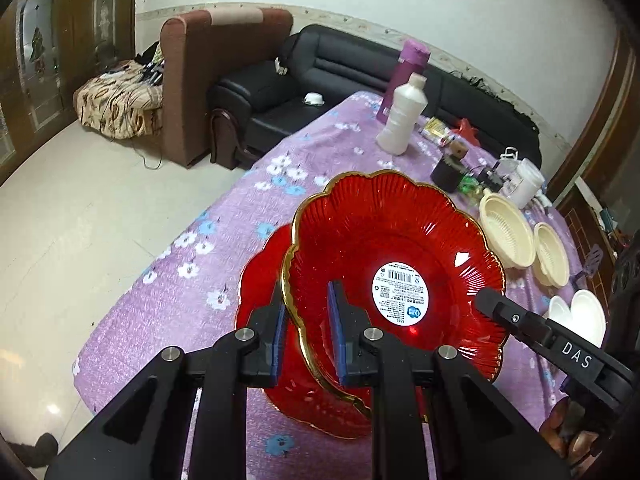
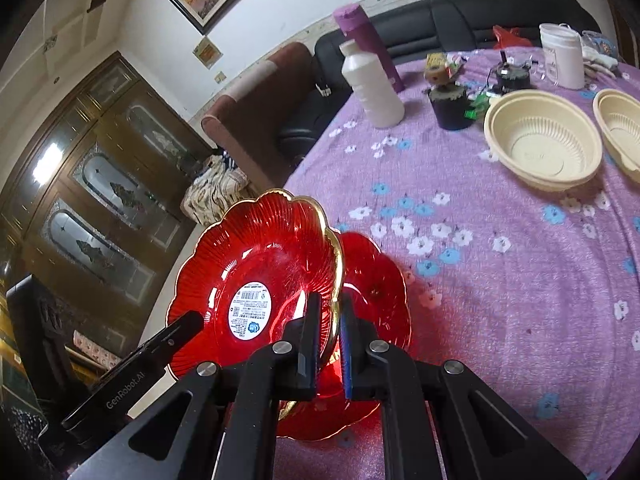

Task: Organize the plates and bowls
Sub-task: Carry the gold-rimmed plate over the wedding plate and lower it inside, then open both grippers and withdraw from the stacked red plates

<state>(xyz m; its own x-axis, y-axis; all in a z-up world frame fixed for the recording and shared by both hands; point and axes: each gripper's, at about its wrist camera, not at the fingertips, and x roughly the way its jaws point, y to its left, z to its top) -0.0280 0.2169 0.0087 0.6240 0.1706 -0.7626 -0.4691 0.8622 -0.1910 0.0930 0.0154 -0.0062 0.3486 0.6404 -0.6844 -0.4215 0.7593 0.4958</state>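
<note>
Tongs [image 1: 308, 320] on red plate [image 1: 384, 248], purple floral tablecloth [image 1: 200, 280], black sofa [image 1: 340, 64]

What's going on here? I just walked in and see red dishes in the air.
A person holds a tool in each hand, and both grip one red plate by its gold rim: the left tool on one side, the right tool opposite. It is tilted above a second red plate on the purple tablecloth. Two cream bowls sit farther back.
</note>
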